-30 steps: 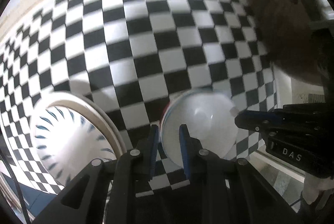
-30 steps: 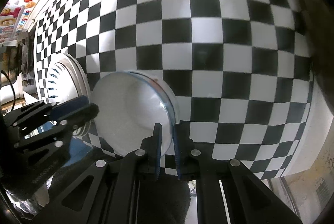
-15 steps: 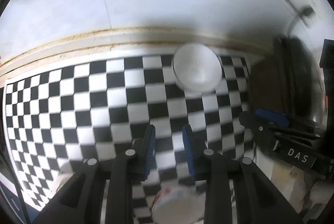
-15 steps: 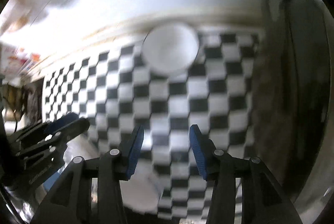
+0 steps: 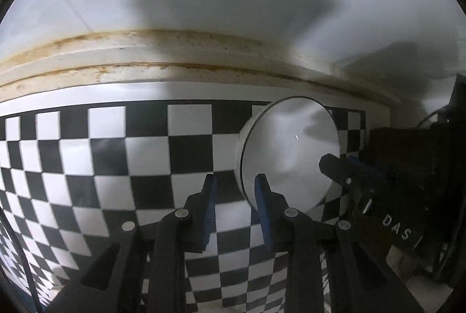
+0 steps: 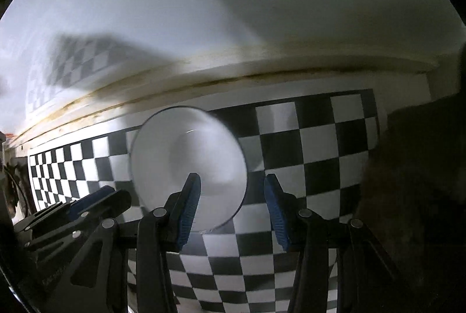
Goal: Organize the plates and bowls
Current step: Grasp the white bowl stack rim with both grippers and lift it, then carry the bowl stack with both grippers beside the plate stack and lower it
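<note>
The white bowl (image 5: 288, 155) sits right of centre on your checkered desk (image 5: 116, 155), near its far edge. Your left claw (image 5: 235, 205) and right claw (image 6: 230, 205) both gape empty, flanking its rim for a two-sided lift.

Checkered cloth (image 5: 145, 155) below stained wall ledge (image 5: 174, 56)

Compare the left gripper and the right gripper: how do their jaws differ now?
The left gripper has a narrow gap; the right gripper stands clearly wider. The white bowl lies beside the left gripper's pads, but partly between the right gripper's. Both have blue pads, hold nothing and point toward the bowl.
</note>
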### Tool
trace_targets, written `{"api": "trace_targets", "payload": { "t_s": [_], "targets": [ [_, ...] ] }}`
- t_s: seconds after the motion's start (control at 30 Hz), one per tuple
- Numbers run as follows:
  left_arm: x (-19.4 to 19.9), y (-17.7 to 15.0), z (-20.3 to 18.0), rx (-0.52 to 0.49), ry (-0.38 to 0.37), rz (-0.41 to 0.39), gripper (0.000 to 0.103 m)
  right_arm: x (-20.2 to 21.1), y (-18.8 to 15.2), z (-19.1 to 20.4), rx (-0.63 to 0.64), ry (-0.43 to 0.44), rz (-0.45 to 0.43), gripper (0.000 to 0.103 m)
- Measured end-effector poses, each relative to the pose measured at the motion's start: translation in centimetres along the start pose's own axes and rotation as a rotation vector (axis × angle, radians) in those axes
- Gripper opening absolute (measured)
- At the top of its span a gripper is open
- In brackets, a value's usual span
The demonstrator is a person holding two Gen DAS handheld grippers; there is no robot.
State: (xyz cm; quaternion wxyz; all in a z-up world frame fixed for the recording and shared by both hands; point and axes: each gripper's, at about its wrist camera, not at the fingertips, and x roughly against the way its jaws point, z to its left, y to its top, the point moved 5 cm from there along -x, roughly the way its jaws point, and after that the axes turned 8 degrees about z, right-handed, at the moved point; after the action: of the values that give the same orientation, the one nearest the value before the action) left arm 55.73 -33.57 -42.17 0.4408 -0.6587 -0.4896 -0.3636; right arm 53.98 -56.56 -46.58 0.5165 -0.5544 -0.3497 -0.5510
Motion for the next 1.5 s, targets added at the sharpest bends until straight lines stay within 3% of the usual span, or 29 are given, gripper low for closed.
{"api": "trace_targets", "payload": {
  "t_s": [0.17,0.23,0.3,0.33,0.67,0.93,1.5],
  "targets": [
    [-1.9,1.7,0.0,0.014,-0.034,0.052,0.024,-1.8,0.7,-0.5,-0.014,0.009,0.029,0.039],
    [-2.4,2.1,-0.1,0.007,-0.029,0.058,0.022,-2.5,0.8,-0.4,-0.014,0.021,0.045,0.026],
    [-2.8,2.4,-0.4,-0.001,-0.03,0.053,0.009,-3.1,0.9,-0.6,-0.019,0.01,0.061,0.014],
    [-2.9,2.4,-0.5,-0.008,-0.014,0.047,0.009,-3.3,1.0,-0.8,-0.018,-0.012,0.06,0.008],
    [-2.5,1.8,-1.4,-0.05,0.044,0.018,0.009,-3.3,0.5,-0.8,-0.019,0.016,0.08,0.006],
    [0.1,-0.9,-1.2,-0.086,0.066,-0.032,0.009,-1.5,-1.5,0.4,0.011,0.025,0.063,0.006],
    [6.0,-11.6,-1.6,-0.171,0.074,-0.129,0.009,4.5,-13.3,4.7,0.077,0.066,-0.031,0.006]
  ]
}}
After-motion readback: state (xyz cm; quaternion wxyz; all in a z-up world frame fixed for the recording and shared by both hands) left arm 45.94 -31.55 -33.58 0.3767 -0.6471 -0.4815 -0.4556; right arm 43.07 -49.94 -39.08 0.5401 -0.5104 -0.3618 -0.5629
